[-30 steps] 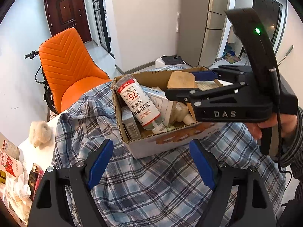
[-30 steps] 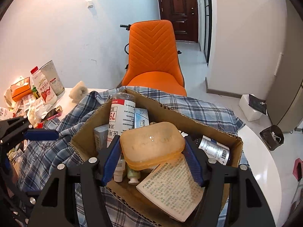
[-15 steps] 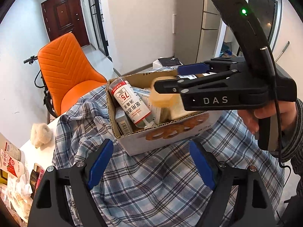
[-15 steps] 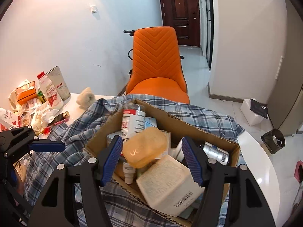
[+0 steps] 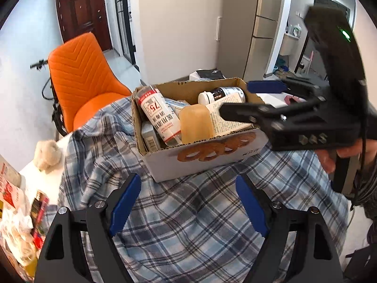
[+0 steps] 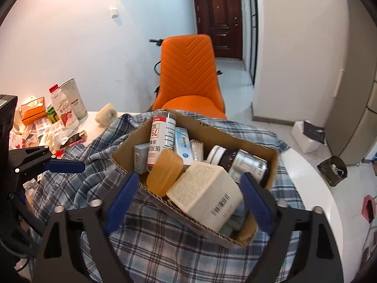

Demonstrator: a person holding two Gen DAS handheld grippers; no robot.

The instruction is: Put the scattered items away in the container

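Your right gripper (image 6: 188, 202) has let go of the amber soap case (image 6: 165, 175) it was clamping a second ago and has backed off toward the box's near side; its blue fingers (image 6: 121, 200) now stand wide apart with nothing between them. From that camera, the case leans on its edge inside the cardboard box (image 6: 274, 159), at about 11 o'clock from the white printed carton (image 6: 205, 194) and just beside the red-and-white bottle (image 6: 162, 139). That means this item is delivered, though it looks propped rather than settled (a nudge could tip it flat, which is probably harmless).

Your left gripper (image 5: 187, 206) hovers over the plaid cloth (image 5: 188, 224) at the box's 6 o'clock, jaws apart and empty. From its camera the case (image 5: 196, 123) stands upright against the box's near wall (image 5: 165, 167).

What remains, by my reading, is the clutter at 9 o'clock in the right wrist view: the milk bottle (image 6: 63, 109), the tall can (image 6: 75, 101), the orange tissue box (image 6: 33, 109) and the wrappers around them. The fluffy beige ball (image 6: 107, 116) sits nearer the cloth's edge.
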